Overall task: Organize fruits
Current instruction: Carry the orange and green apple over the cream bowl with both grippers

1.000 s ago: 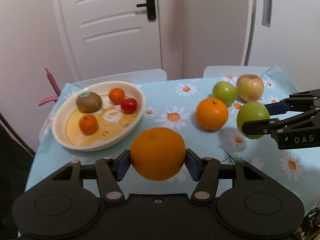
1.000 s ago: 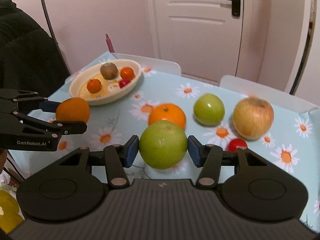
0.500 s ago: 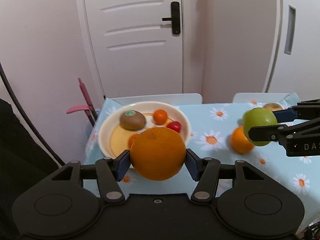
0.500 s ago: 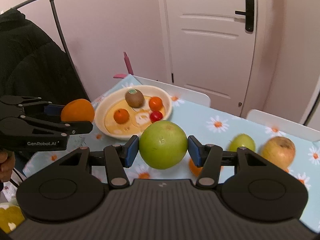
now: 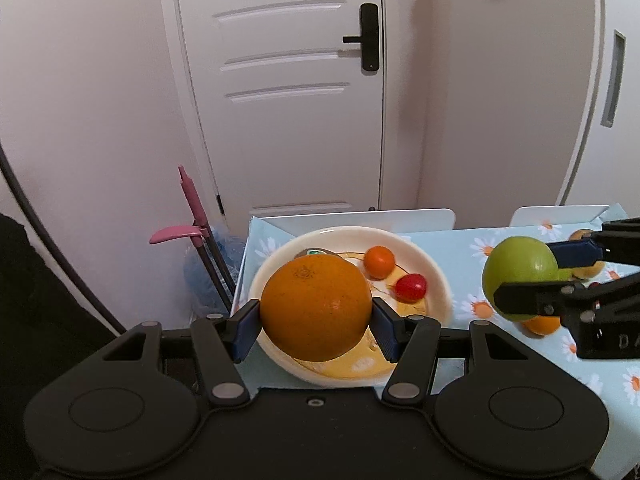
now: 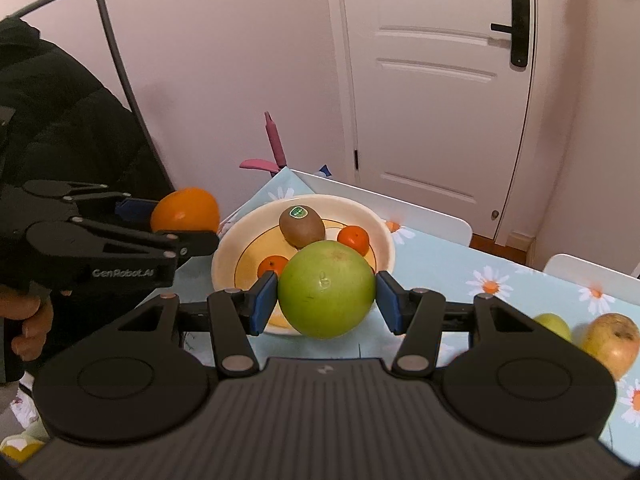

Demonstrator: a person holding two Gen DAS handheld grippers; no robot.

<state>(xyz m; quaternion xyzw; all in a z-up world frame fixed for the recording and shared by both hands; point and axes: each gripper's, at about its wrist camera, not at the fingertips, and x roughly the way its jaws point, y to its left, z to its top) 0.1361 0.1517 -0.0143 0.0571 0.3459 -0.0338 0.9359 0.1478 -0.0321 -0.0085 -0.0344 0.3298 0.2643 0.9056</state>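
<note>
Fruit fills both grippers at once. The left gripper (image 5: 316, 330) is clamped on a large orange (image 5: 316, 308), its blue pads pressed against the fruit's two sides, and the orange hangs above the near part of a cream bowl (image 5: 434, 276) that sits just ahead of the fingers on a daisy-print tablecloth (image 5: 452, 240). Beyond the orange, inside the bowl, lie a small tangerine (image 5: 379, 261) and a red cherry tomato (image 5: 410, 287), with a kiwi (image 5: 310, 253) mostly hidden behind the held fruit. To the right of this gripper, the right gripper (image 6: 327, 302) grips a green apple (image 6: 327, 289) between its pads, held above the tablecloth at the bowl's near rim in the right wrist view. Ahead of its fingers the bowl holds the kiwi with a green sticker, and two tangerines, one (image 6: 272, 266) partly covered by the apple. Off to the right of that gripper, on the cloth, rest a yellow-red apple (image 6: 612, 338) and a second green apple (image 6: 554, 326), mostly hidden behind the gripper body. A hand (image 6: 28, 326) in a dark sleeve holds the left gripper's handle.
</note>
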